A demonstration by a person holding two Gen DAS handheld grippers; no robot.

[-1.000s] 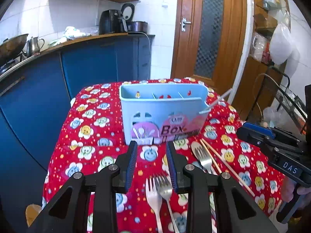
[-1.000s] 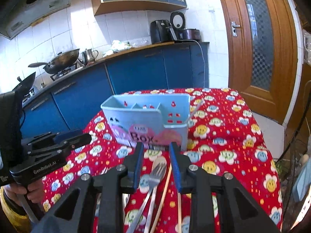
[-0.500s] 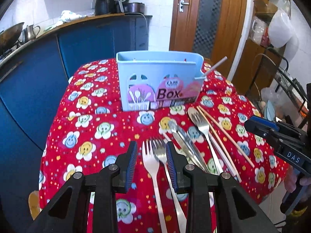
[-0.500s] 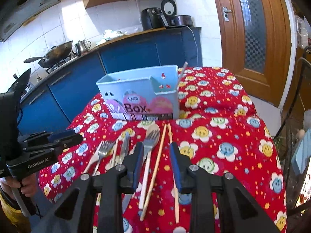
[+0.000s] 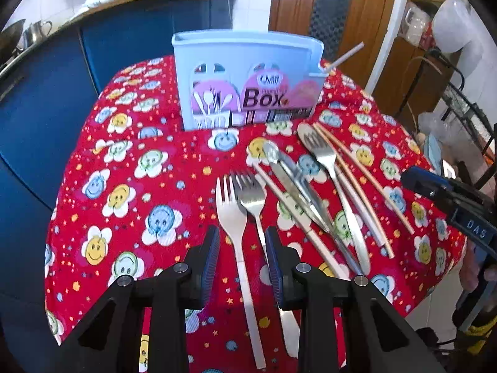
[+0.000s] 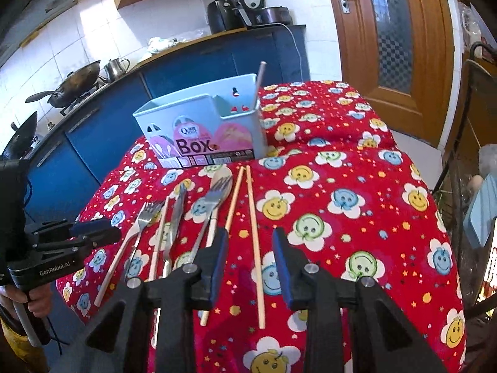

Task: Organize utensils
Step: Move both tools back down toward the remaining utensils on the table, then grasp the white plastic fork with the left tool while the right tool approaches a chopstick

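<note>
A pale blue utensil box [image 5: 248, 71] marked "Box" stands at the far side of the red flower-print tablecloth [image 5: 130, 168]. One chopstick [image 6: 259, 80] leans in its right compartment. In front lie a white fork [image 5: 231, 214], a steel fork [image 5: 253, 197], a knife [image 5: 298, 199], another fork over a spoon [image 5: 326, 155] and several chopsticks [image 5: 366, 183]. My left gripper [image 5: 242, 248] is open, low over the white fork's handle, which runs between its fingers. My right gripper [image 6: 250, 244] is open over a wooden chopstick [image 6: 253, 217] lying between its fingers.
The table's near edge drops off just under both grippers. Blue kitchen cabinets [image 6: 198, 59] with a wok [image 6: 71, 84] and appliances run behind the table. A wooden door [image 6: 391, 31] is at the right, and a wire rack [image 5: 466, 115] stands beside the table.
Both grippers have sunk toward the table and tipped further down. The laid-out utensils now fill the views and the box has slid up toward the top. Jaw gaps look unchanged.
</note>
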